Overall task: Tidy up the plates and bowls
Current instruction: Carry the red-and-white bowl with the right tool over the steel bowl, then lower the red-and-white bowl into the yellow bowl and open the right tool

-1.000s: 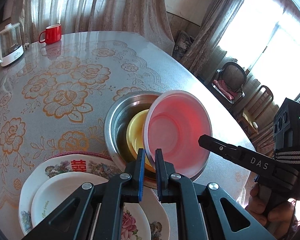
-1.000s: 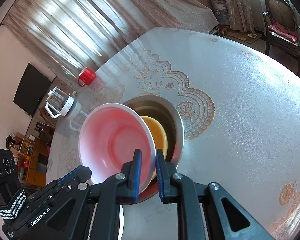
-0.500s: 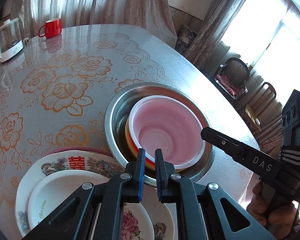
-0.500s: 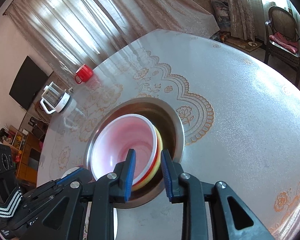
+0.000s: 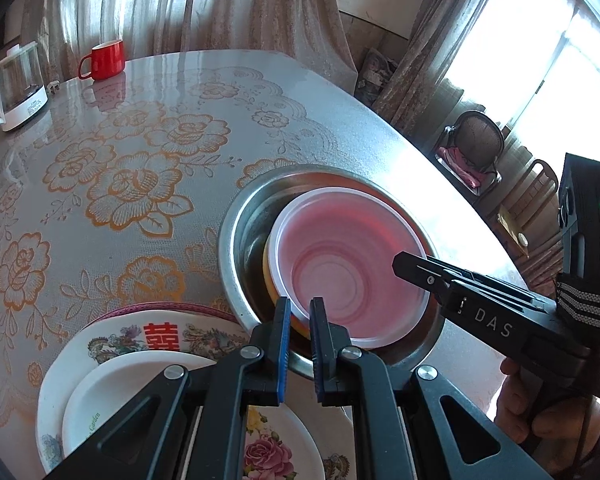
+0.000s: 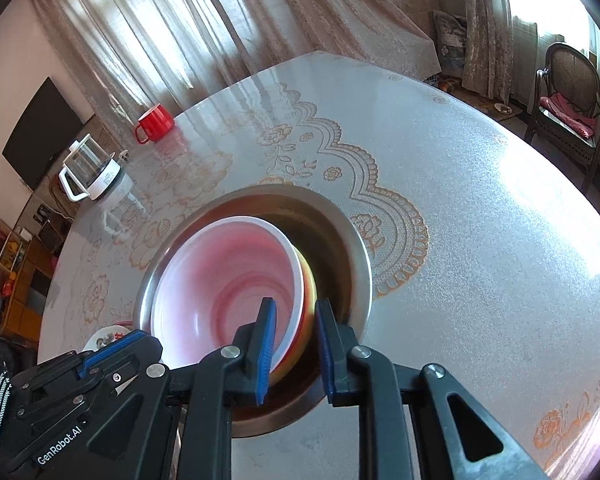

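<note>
A pink bowl (image 5: 348, 272) sits nested in a yellow bowl (image 5: 270, 276), both inside a steel basin (image 5: 236, 216) on the flowered table. My right gripper (image 6: 296, 316) straddles the near rims of the pink bowl (image 6: 228, 284) and yellow bowl (image 6: 308, 296). Its jaws are closing, with gaps still showing beside both pads. My left gripper (image 5: 299, 312) is shut and empty, hovering over the basin's near rim. Below it lies a stack of plates (image 5: 112, 344), with a white plate (image 5: 120, 384) on top.
A red mug (image 5: 104, 60) and a glass kettle (image 5: 14, 84) stand at the table's far left. The table edge curves close behind the basin on the right, with chairs (image 5: 476, 148) beyond it. A person's hand (image 5: 540, 412) holds the right gripper.
The pink bowl, held tilted on edge a second ago, has dropped flat into the yellow bowl. The right jaws let go of its rim and widened, then narrowed slightly. The left gripper stayed shut.
</note>
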{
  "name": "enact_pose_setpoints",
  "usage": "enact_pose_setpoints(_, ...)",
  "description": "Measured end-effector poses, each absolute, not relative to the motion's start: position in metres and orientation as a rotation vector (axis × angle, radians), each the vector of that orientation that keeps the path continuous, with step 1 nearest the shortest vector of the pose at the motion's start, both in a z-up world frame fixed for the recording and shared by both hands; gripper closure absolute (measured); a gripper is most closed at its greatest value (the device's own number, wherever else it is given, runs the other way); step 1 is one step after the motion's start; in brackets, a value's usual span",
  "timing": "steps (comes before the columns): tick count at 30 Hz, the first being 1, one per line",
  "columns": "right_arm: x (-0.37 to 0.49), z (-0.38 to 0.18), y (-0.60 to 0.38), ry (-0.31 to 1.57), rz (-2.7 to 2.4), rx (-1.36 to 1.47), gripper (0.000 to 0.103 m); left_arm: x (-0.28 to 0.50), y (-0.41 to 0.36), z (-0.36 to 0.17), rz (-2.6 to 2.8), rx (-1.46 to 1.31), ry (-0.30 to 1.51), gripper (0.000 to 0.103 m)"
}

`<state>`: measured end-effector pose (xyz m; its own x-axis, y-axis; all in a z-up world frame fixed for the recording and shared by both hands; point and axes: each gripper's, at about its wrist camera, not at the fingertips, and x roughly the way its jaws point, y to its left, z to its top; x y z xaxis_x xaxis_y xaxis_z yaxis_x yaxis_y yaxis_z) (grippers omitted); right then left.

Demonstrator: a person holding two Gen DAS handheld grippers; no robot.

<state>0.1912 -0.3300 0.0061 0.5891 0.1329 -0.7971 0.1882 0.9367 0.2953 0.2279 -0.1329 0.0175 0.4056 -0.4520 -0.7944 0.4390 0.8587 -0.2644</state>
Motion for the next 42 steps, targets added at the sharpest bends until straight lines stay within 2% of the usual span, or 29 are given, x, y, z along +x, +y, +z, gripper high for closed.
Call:
enact_pose_setpoints(6, 0.211, 0.002, -0.319, 1.009, -0.040, 0.228, 0.087, 0.228, -0.132, 0.017, -0.567, -0.015, 0.997, 0.093)
enact_pose_setpoints(11, 0.222, 0.001, -0.320, 1.017, -0.045, 0.203, 0.092, 0.227, -0.133, 0.017, -0.572, -0.017, 0.994, 0.093)
enact_pose_setpoints(16, 0.228, 0.002, -0.319, 1.037, -0.038, 0.194, 0.091, 0.225, -0.134, 0.017, -0.565, -0.005, 0.982, 0.093)
enact_pose_setpoints(19, 0.229, -0.003, -0.319, 1.056, -0.038, 0.211, 0.089, 0.222, -0.135, 0.016, -0.544, 0.010, 0.979, 0.093)
enact_pose_setpoints(26, 0.216, 0.003, -0.319, 1.010, -0.015, 0.272, 0.076, 0.210, -0.136, 0.018, -0.536, 0.037, 0.953, 0.093)
enact_pose_setpoints(31, 0.205, 0.012, -0.322, 0.961, -0.019, 0.301, 0.075, 0.205, -0.135, 0.021, -0.522, 0.050, 0.932, 0.091)
enact_pose_setpoints(33, 0.199, 0.016, -0.323, 0.943, -0.018, 0.315, 0.075, 0.201, -0.134, 0.021, -0.513, 0.059, 0.921, 0.086)
enact_pose_setpoints(38, 0.183, 0.025, -0.327, 0.893, -0.012, 0.349, 0.075, 0.195, -0.130, 0.023, -0.498, 0.061, 0.906, 0.080)
enact_pose_setpoints(42, 0.168, 0.030, -0.332, 0.847, 0.010, 0.399, 0.070, 0.191, -0.125, 0.025, -0.488, 0.057, 0.897, 0.078)
